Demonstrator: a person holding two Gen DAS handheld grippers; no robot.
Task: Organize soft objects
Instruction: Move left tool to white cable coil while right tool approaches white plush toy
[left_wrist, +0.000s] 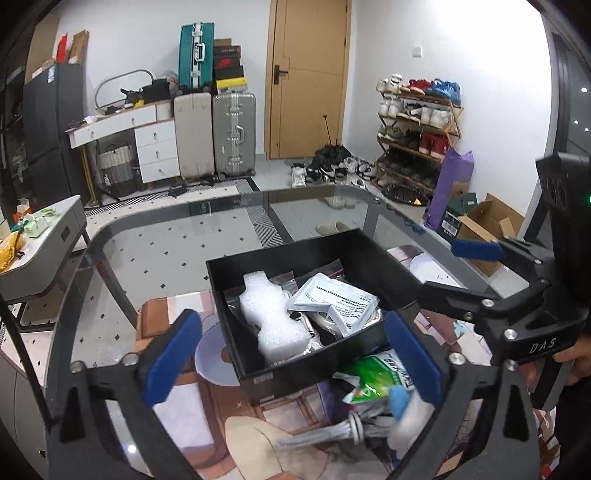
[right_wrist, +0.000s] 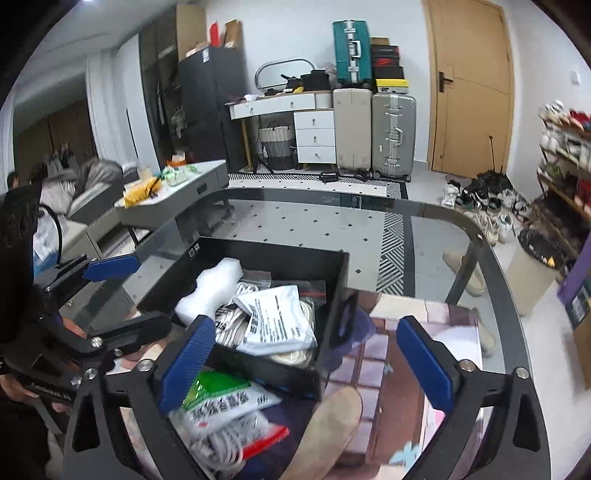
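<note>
A black open box (left_wrist: 334, 360) (right_wrist: 334, 266) stands on the glass table. In it lie a white foam piece (left_wrist: 271, 314) (right_wrist: 207, 291), a white printed pouch (left_wrist: 338, 301) (right_wrist: 277, 321) and pale cords. In front of the box lie a green and white packet (left_wrist: 376, 374) (right_wrist: 221, 400), a grey bundled cable (left_wrist: 332, 432) (right_wrist: 218, 448) and a blue and white soft thing (left_wrist: 404, 413). My left gripper (left_wrist: 291, 360) is open and empty above the box's near wall. My right gripper (right_wrist: 306, 365) is open and empty above the near right corner of the box. Each gripper shows at the edge of the other's view.
The glass table's (left_wrist: 166, 251) dark rim curves along the far side. A grey side table (left_wrist: 40, 254) (right_wrist: 177, 195) with packets stands to the left. A patterned mat (right_wrist: 402, 354) lies on the table right of the box. Suitcases, a desk and a shoe rack line the far wall.
</note>
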